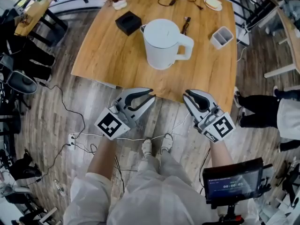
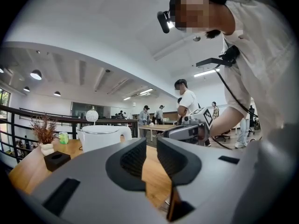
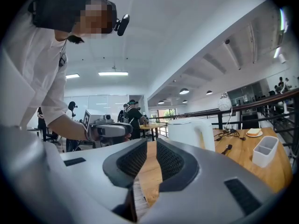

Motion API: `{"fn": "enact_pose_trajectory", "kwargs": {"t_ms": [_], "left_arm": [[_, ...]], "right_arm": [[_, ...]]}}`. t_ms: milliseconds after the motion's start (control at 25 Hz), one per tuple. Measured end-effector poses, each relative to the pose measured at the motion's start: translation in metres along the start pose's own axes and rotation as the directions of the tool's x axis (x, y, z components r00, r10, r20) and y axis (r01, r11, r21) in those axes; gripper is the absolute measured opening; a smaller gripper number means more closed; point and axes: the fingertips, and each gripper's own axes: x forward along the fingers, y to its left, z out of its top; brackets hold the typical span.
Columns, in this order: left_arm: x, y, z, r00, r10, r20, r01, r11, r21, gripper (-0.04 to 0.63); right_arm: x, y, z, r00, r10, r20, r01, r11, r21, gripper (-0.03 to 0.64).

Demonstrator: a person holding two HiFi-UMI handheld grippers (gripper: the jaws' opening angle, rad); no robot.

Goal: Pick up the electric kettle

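A white electric kettle (image 1: 161, 43) stood mid-way across the light wooden table (image 1: 103, 55) with its handle to the right. A black square box (image 1: 128, 22) sat just beyond it on the left and a white two-slot plastic holder (image 1: 221, 37) lay to its right. Only bare wood lay between the kettle and the near edge. I held the left gripper (image 1: 151, 95) and right gripper (image 1: 186, 95) level, just short of that edge, both clenched on nothing. Only the gripper views showed people (image 2: 185, 99) standing at far tables.

No readable text, digits on the dark screen (image 1: 233, 184) too small to read
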Motion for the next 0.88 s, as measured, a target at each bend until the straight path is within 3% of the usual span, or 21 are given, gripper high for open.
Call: {"fn": "enact_pose_trajectory", "kwargs": {"t_ms": [80,320,600,880], "left_arm": [[0.008,0.01,-0.007,1.0,-0.009,-0.012,0.009,1.0,0.01,0.142],[0.028,0.051,-0.034,0.999,0.012,-0.035,-0.012,1.0,0.006,0.398],[0.044,0.107,-0.051,0.997,0.065,0.038,-0.064,0.998,-0.03,0.544],[0.063,0.148,-0.082,1.0,0.02,-0.005,-0.02,0.999,-0.037,0.581]], "right_arm": [[0.006,-0.011,-0.003,1.0,-0.001,-0.002,0.001,1.0,0.01,0.108],[0.021,-0.051,-0.014,1.0,-0.023,0.002,0.023,0.999,0.031,0.23],[0.039,-0.102,-0.028,0.997,-0.081,-0.001,0.081,0.996,0.024,0.276],[0.056,-0.161,-0.034,0.984,-0.173,0.028,0.173,0.985,0.002,0.278]]}}
